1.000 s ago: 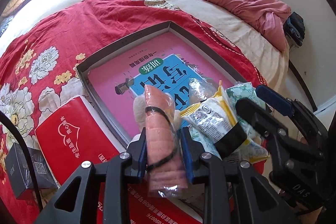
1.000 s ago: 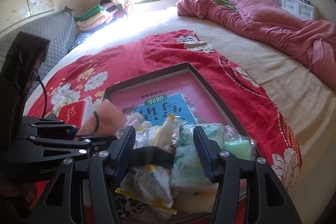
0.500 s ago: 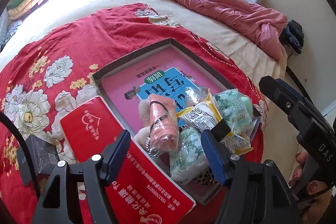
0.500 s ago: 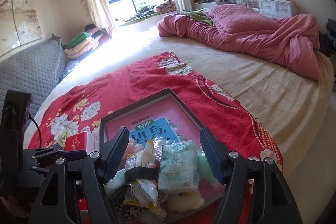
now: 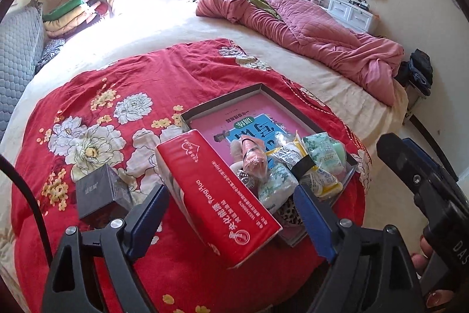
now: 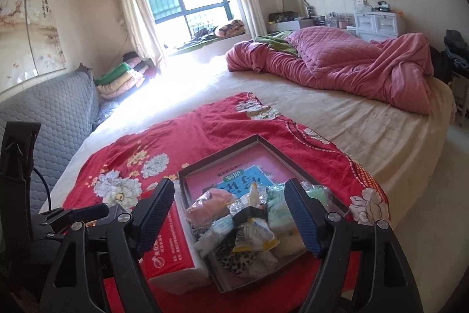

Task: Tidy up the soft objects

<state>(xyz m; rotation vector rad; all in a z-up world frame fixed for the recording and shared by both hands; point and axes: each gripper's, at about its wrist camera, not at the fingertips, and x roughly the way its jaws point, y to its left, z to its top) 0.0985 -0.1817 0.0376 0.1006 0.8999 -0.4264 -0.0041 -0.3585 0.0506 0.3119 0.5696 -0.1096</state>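
Note:
A shallow grey box [image 5: 225, 101] [image 6: 222, 150] with a pink and blue book in its bottom lies on the red floral blanket [image 5: 117, 84]. Several soft packets are piled at its near end: a pink wrapped roll [image 5: 253, 156] [image 6: 209, 204], a yellow-edged snack bag [image 5: 302, 163] [image 6: 253, 233], a green tissue pack [image 5: 324, 151] [image 6: 275, 204]. My left gripper [image 5: 231, 213] is open and empty, held back above the red tissue pack [image 5: 217, 192]. My right gripper [image 6: 231, 216] is open and empty, above the pile.
A small dark box [image 5: 101, 195] stands left of the red tissue pack. A rumpled pink quilt [image 5: 307, 31] lies across the far side of the bed. A grey padded sofa [image 6: 44, 119] runs along the left; a white drawer unit [image 6: 378, 22] stands under the TV.
My left gripper let go of the pink roll, which now lies in the box, and opened wide. Both grippers pulled back and up from the pile.

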